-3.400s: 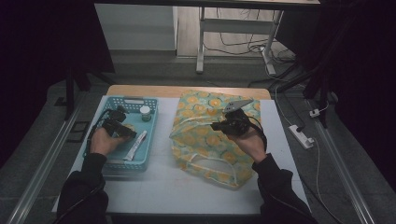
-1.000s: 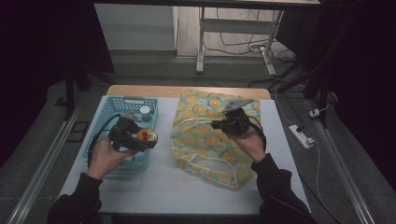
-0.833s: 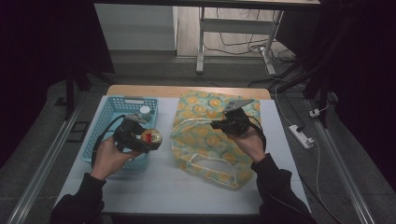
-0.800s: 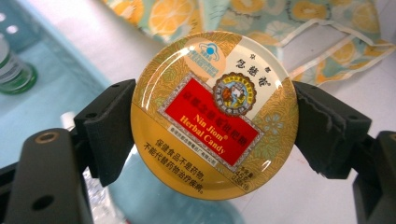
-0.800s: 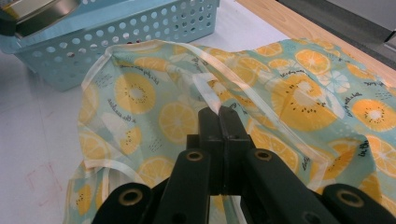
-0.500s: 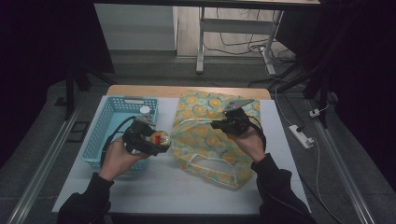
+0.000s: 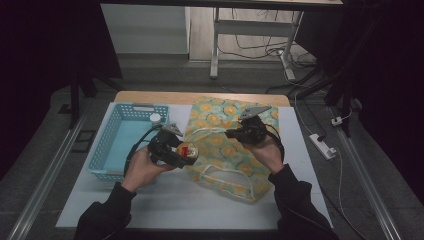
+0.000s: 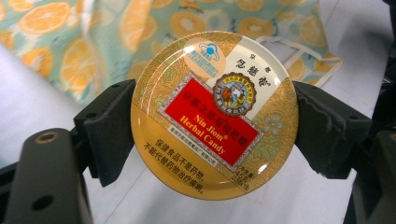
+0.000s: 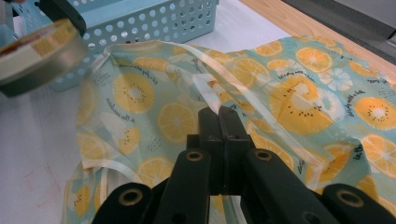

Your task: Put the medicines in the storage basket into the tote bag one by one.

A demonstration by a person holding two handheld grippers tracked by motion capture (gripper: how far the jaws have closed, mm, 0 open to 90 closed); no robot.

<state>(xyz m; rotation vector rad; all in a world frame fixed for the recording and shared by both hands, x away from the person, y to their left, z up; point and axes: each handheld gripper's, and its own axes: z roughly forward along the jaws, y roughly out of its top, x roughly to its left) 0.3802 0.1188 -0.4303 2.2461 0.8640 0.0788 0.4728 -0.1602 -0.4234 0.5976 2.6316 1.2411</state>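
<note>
My left gripper is shut on a round gold candy tin with a red label, held by its rim between both jaws. In the high view the tin hovers at the left edge of a fruit-print bag lying on the white table. My right gripper is shut on the bag's upper rim, close to its pale handle, and lifts that edge a little. Seen from above, the right gripper sits over the bag's middle. The right gripper view catches the tin at top left.
A light blue perforated basket stands at the left with a small white-capped item in its far corner. The bag's second handle loops toward the front. A white power strip lies on the floor off the table's right side.
My left gripper has lifted the candy tin out of the basket and carried it rightward to the bag's left edge. The right gripper has kept its hold on the bag.
</note>
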